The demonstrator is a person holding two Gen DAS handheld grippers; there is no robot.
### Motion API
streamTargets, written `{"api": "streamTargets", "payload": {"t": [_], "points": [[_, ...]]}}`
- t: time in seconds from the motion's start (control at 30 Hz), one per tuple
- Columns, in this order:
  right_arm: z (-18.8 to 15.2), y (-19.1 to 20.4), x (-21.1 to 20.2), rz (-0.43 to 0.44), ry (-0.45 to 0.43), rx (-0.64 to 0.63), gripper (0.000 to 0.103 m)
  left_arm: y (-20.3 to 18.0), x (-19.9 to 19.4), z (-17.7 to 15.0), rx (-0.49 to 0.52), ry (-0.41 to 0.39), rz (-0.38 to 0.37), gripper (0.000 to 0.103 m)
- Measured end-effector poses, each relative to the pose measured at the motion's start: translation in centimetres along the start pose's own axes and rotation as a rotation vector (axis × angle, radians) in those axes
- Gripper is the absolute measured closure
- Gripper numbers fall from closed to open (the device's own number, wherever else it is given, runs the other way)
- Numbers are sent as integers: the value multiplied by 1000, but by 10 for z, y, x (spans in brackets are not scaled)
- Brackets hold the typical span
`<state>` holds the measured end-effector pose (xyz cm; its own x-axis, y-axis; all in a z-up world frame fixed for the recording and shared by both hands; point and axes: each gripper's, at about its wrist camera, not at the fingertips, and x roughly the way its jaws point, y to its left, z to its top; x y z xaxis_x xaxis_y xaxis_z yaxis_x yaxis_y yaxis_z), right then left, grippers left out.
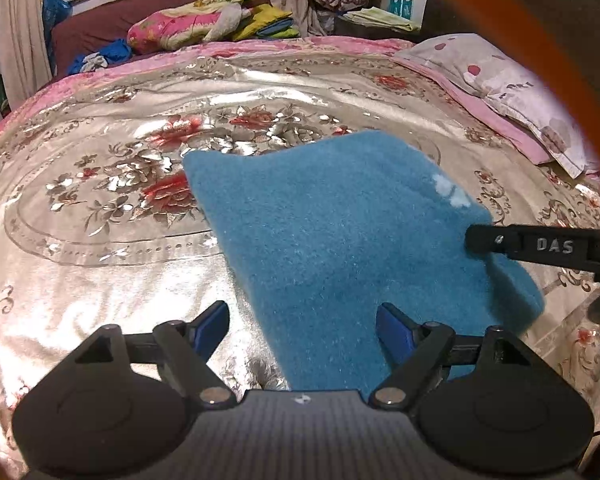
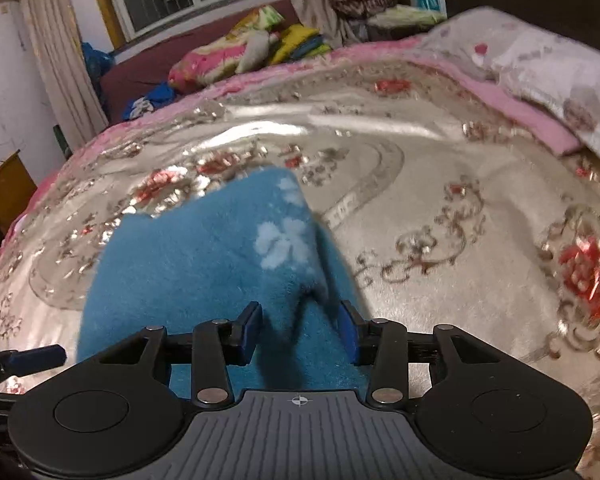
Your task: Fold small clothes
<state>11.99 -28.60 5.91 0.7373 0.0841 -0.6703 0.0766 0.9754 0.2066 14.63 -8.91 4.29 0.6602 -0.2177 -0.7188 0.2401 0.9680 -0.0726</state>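
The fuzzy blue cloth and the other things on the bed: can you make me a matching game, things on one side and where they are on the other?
Things:
1. fuzzy blue cloth with pale paw prints
2. white pillow with red spots
3. folded yellow and green clothes
4. left gripper

Places or states:
A. stacked far behind the bed
B. at the bed's right edge
C. jaws wide apart, holding nothing
D. in the middle of the shiny flowered bedspread

Pairs: 1-D, 2-B, 3-A, 4-C
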Motion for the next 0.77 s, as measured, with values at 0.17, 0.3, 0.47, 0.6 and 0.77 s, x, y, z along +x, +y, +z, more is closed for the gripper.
{"api": "streamTargets", "payload": {"t": [0.17,0.3,0.47,0.6,0.77], "points": [[-10,13,-32,-3,-41,-47,62,3,-5,-5,-19,-4,31,5],[-28,19,-53,13,-40,-50,61,2,-7,-12,-3,15,73,2],[-47,26,-61,7,-18,-51,60,5,-13,-25,-35,17,37,0],[-59,30,-58,-8,15,-46,57,5,-18,-34,-40,21,27,0],[-67,32,-58,-12,35,-47,57,3,-22,-39,-32,25,25,0]]}}
